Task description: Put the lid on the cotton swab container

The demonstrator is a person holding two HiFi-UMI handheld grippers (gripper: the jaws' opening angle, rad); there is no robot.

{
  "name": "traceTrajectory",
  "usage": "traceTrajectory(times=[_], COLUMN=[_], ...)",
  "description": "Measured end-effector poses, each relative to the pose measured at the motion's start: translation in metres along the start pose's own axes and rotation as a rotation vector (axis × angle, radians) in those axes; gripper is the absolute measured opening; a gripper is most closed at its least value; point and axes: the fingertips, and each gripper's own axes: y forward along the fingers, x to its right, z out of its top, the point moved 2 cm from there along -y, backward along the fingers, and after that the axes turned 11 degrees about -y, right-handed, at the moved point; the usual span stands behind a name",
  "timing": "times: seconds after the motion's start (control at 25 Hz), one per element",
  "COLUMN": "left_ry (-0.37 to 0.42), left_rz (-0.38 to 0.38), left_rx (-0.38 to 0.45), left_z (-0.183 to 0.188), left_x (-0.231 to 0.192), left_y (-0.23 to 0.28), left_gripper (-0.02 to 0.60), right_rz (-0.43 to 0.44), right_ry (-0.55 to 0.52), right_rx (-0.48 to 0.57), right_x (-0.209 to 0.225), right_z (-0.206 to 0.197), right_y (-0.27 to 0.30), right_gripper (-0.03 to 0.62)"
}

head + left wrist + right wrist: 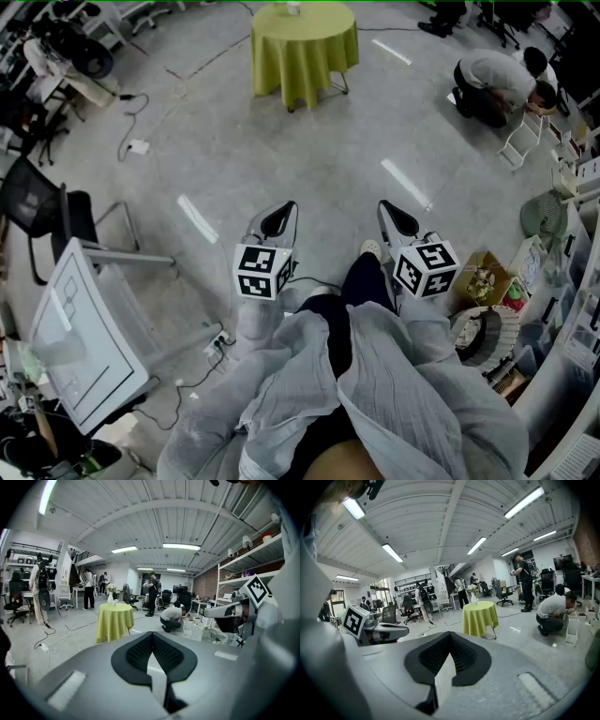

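No cotton swab container or lid can be made out in any view. A round table with a yellow-green cloth point(302, 47) stands far ahead across the floor, with a small white object point(293, 8) on it. It shows as a white vase point(110, 597) on the table point(113, 620) in the left gripper view, and the table point(480, 617) appears again in the right gripper view. My left gripper point(279, 220) and right gripper point(397, 220) are held side by side at waist height, pointing toward that table. Both have their jaws shut with nothing between them point(152, 634) point(450, 634).
A person point(497, 80) crouches by a small white rack point(521, 141) at the far right. Shelves with clutter point(562, 281) line the right side. A black chair point(37, 206) and a white panel point(80, 337) stand at the left. Cables point(131, 141) lie on the floor.
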Motion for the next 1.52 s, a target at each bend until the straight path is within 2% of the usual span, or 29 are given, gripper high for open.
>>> traceTrajectory(times=[0.4, 0.88, 1.16, 1.52], left_ry=[0.043, -0.009, -0.005, 0.003], left_rz=[-0.046, -0.013, 0.027, 0.041], left_rx=[-0.015, -0.024, -0.021, 0.013], left_z=[0.003, 0.003, 0.025, 0.077], left_x=[0.009, -0.004, -0.039, -0.064], left_y=[-0.002, 0.007, 0.043, 0.121], left_gripper=[0.018, 0.018, 0.018, 0.018], right_rz=[-0.026, 0.016, 0.082, 0.123], right_ry=[-0.001, 0.034, 0.036, -0.005], right_rx=[0.022, -0.017, -0.036, -0.061], right_x=[-0.007, 0.002, 0.02, 0.086], right_z=[0.008, 0.003, 0.017, 0.05], right_y=[0.003, 0.033, 0.092, 0.157], right_gripper=[0.002, 0.002, 0.002, 0.002])
